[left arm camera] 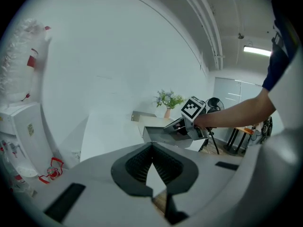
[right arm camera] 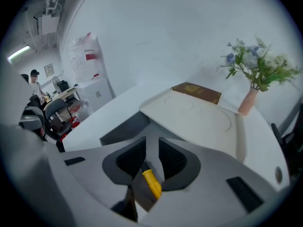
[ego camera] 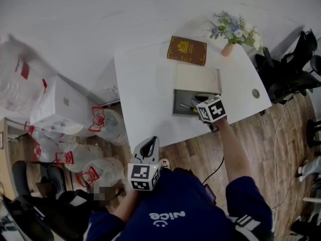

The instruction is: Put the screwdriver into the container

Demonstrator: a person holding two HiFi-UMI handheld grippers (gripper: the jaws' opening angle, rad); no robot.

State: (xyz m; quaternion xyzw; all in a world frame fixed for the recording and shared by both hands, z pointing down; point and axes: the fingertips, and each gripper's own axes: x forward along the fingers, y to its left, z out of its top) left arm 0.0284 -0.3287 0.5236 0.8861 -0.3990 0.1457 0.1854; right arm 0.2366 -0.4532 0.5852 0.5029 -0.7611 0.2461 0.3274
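The only word I can read is "nice", in white letters on the person's dark blue shirt [ego camera: 170, 220], at six o'clock in the head view and upside down from there. The brown book [ego camera: 187, 50] at twelve o'clock bears a gold emblem, its lettering too small to read.

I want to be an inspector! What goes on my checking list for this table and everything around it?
Surface: white table.
Job's things: screwdriver with a yellow handle, over the open container; pale lid covers its far half.
Clutter: brown book, vase of flowers.
Grippers: right tool seems to grip the screwdriver; left tool shut, empty, off the table.
Cables: black cable on the wooden floor.
Surroundings: plastic bags, white box, black chairs.
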